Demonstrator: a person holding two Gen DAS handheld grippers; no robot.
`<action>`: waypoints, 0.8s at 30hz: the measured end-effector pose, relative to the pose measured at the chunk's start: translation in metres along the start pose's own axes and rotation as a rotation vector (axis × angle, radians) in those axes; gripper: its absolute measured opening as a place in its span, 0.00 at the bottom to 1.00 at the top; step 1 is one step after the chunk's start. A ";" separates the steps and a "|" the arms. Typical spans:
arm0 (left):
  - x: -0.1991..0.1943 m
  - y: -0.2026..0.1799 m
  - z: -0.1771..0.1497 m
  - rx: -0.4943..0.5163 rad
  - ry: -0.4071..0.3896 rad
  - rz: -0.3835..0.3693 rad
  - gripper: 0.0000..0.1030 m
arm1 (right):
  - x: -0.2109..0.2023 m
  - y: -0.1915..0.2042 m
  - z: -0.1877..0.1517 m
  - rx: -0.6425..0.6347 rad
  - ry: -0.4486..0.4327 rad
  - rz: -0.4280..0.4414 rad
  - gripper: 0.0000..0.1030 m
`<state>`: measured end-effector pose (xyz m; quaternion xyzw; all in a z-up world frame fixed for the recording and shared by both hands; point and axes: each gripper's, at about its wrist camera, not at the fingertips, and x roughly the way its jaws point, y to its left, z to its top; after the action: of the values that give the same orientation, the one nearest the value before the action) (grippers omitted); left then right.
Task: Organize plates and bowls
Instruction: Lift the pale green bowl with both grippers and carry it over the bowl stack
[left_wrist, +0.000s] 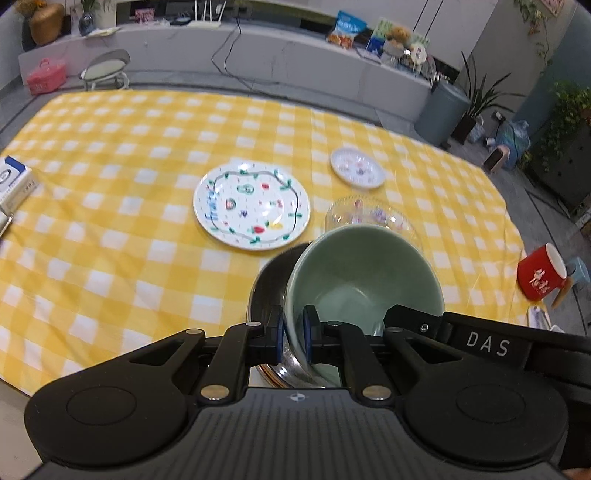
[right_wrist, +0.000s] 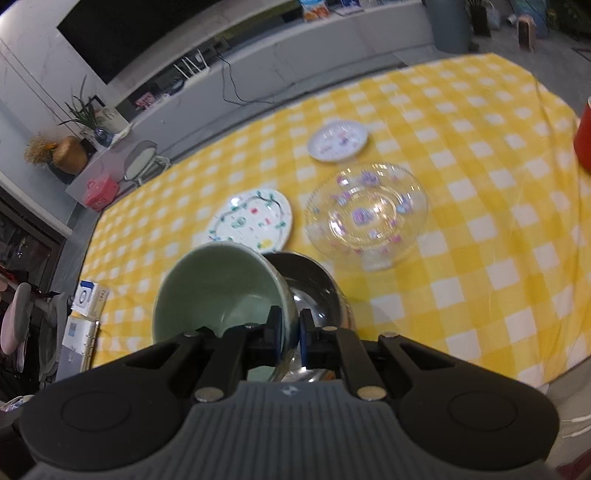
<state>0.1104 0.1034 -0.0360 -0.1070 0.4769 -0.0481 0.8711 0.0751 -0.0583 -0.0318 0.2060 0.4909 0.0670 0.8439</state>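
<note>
Large painted plate (left_wrist: 252, 206): flat on the yellow checked cloth (left_wrist: 110, 229), left of centre, untouched.
Steel bowl (left_wrist: 271, 280): near edge of the cloth, directly under the green bowl; only its dark left rim shows in the left wrist view.
Left gripper (left_wrist: 293, 334): fingers clamped on the near left wall of the green bowl (left_wrist: 362, 280), one pad inside, one outside.
Green bowl: lifted and tilted, mouth facing away, over the steel bowl; whether the two touch cannot be told.
Right gripper (right_wrist: 289, 332): fingers clamped on the opposite wall of the same bowl, right of its hollow.
Glass dish (right_wrist: 365, 214): just beyond the steel bowl, to the right, apart from both.
Small plate (left_wrist: 357, 168): far right, well apart.
Red mug (left_wrist: 542, 271): right edge of the cloth.
Risk: glazed wall held by thin pinches; uneven lowering by the two hands could twist it free, chipping it on the steel rim or knocking the glass dish.
</note>
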 end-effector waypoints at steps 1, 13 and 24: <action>0.002 -0.001 -0.001 0.003 0.007 0.006 0.11 | 0.003 -0.002 0.000 0.005 0.008 0.001 0.08; 0.021 -0.004 -0.006 0.058 0.033 0.024 0.15 | 0.021 -0.015 0.001 0.074 0.025 0.016 0.10; 0.006 -0.003 0.000 0.089 -0.037 0.012 0.31 | 0.028 -0.014 0.000 0.041 0.018 -0.024 0.12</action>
<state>0.1135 0.0993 -0.0401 -0.0663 0.4585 -0.0621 0.8840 0.0882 -0.0620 -0.0592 0.2168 0.5024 0.0486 0.8356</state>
